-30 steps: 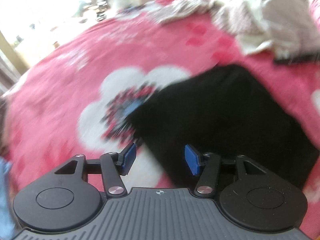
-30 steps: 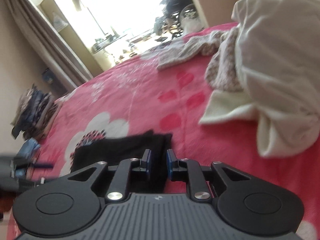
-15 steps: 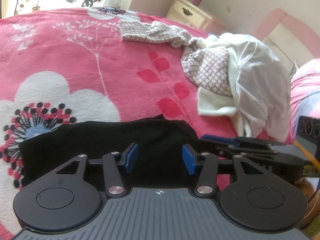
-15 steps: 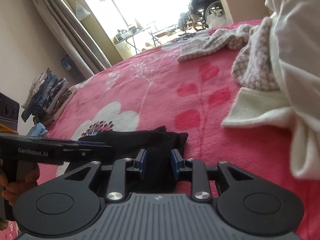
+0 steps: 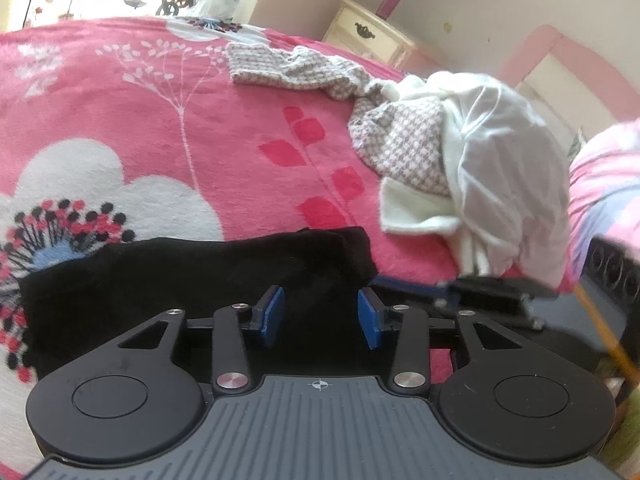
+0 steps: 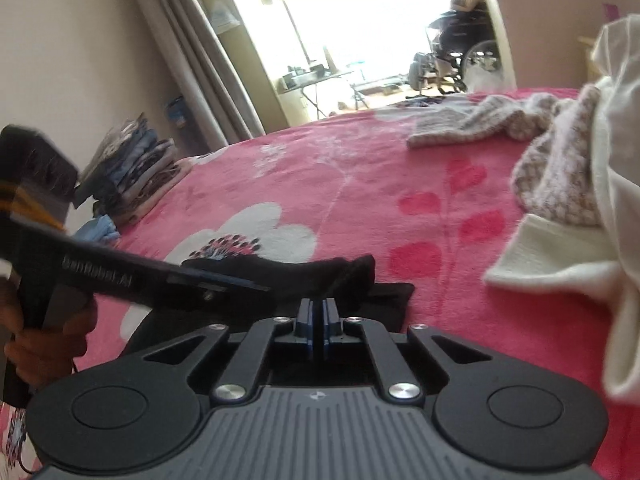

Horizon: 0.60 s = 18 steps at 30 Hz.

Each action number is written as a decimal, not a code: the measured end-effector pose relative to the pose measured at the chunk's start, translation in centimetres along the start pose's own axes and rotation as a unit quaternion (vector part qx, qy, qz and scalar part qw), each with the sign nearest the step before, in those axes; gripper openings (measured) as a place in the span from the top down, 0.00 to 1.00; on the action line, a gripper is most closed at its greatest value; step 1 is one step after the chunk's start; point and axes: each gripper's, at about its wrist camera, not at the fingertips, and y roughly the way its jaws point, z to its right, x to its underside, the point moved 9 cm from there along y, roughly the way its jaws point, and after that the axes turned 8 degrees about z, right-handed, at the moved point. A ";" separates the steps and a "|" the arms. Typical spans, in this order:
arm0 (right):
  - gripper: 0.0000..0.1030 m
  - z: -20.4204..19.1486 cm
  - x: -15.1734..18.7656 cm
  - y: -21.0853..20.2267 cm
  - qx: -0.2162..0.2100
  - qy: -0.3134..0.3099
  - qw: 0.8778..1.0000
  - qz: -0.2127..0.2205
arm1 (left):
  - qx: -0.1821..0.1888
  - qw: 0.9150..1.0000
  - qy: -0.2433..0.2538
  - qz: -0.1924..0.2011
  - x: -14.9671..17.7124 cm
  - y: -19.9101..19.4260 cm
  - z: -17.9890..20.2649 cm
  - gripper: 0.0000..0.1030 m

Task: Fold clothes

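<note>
Right now a black garment lies flat on the pink flowered blanket, and both grippers sit low at its near edge. Left gripper has its blue pads spread wide, dark cloth showing in the gap, nothing pinched; it looks placed to take hold of the edge beside the other gripper. Right gripper has its pads pressed almost together; a raised ridge of the black garment runs right in front of the tips, so it probably holds the cloth by a thin bit of edge, but the contact itself is hidden, cannot tell for sure. A hand at the left of the right wrist view carries the left gripper in over the garment. Two grips along one edge would let the cloth be lifted evenly for a fold, judging by the task. A loose heap of white and checked clothes lies well apart on the blanket, and a stack of folded clothes sits by the far edge near the curtain.
</note>
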 end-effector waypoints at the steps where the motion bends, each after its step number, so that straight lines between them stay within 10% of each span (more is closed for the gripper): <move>1: 0.97 -0.4 0.2 0.0 -0.004 -0.007 1.000 -0.001 | 0.005 1.000 -0.010 -0.003 -0.1 0.1 0.0 0.57; 10: 0.97 -5.2 2.2 0.0 -0.015 -0.150 0.989 -0.002 | 0.007 0.998 -0.055 -0.030 0.0 1.4 -0.4 0.52; 18: 0.71 0.8 -0.3 -0.9 0.065 -0.014 0.998 0.019 | -0.003 0.997 -0.078 0.009 -0.5 -0.3 -2.2 0.52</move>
